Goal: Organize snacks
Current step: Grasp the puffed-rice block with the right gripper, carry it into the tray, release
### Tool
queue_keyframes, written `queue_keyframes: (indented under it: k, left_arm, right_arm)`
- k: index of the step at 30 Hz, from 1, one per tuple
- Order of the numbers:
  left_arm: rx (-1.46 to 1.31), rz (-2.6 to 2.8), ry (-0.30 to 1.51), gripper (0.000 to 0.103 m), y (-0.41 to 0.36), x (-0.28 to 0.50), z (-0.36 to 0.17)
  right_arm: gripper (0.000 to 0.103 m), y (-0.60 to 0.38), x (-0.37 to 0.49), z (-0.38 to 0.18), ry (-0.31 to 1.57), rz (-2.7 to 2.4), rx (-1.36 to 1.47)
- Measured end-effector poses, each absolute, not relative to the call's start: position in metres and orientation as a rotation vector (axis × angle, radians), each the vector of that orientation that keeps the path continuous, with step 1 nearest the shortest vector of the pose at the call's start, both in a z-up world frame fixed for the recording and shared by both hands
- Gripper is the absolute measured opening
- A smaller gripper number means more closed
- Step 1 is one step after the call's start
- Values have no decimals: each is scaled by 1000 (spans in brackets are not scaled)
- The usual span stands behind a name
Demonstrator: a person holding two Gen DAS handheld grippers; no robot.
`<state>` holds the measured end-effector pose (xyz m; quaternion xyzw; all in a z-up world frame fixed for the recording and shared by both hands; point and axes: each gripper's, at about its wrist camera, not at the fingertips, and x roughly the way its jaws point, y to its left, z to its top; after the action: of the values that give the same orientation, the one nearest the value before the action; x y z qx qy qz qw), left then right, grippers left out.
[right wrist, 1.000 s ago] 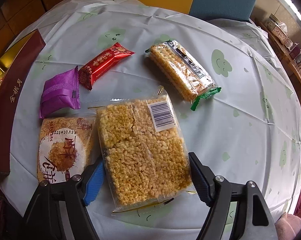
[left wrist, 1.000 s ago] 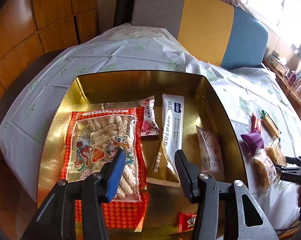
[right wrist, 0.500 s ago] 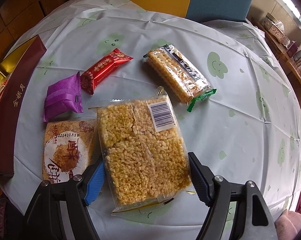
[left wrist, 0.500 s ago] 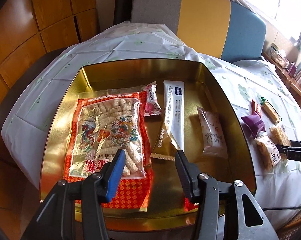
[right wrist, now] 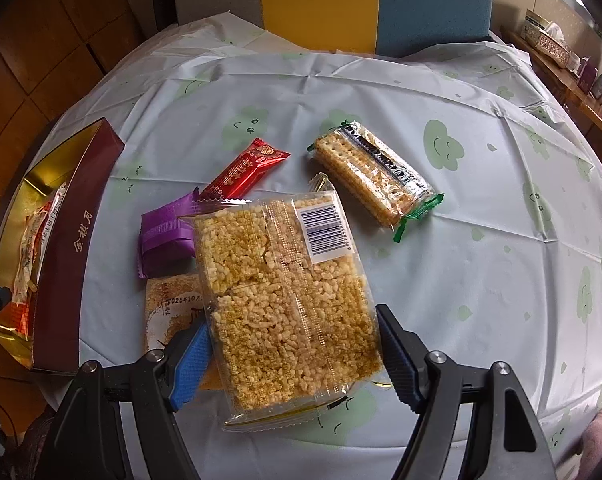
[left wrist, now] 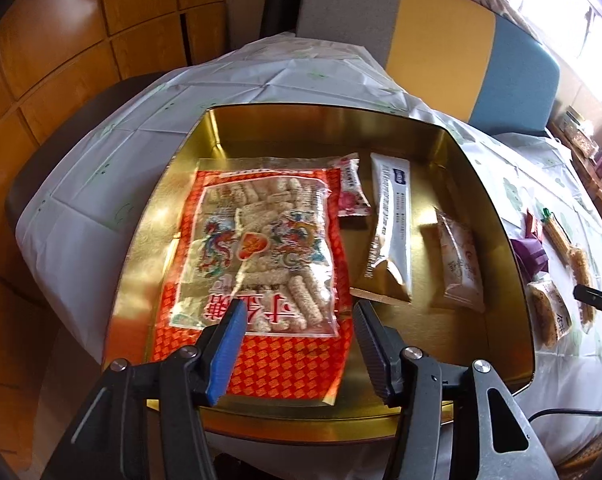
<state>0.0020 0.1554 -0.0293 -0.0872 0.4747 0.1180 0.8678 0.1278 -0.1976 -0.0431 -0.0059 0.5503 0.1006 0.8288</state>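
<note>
My right gripper is shut on a clear pack of puffed rice cakes and holds it lifted and tilted above the table. Under it lie a round-print cake packet, a purple packet, a red bar and a cracker pack. My left gripper is open and empty above the near edge of the gold tin. The tin holds a big red snack bag, a pink packet, a white stick pack and a pale packet.
The tin's maroon outer wall stands left of the loose snacks. A grey, yellow and blue chair is behind the round table with its white cloth. A wooden wall is on the left.
My right gripper has closed on the rice cake pack and lifted it; it now covers part of the round-print packet. My left gripper has drawn back from the tin, still open.
</note>
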Motion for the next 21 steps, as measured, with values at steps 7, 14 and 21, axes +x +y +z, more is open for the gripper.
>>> queue_keyframes:
  k: [7,14,21]
  left_arm:
    - [-179,306,974,57,170,-4,-31]
    - [-172,319,959,59,177,-7,-29]
    - [-164,322,940,59,180,-9,-27]
  right_arm:
    - [77,-192,114,-19,1136,280,90]
    - [77,-124,103,8,1111,455,117]
    - [77,-42,108,15,1128,606,129]
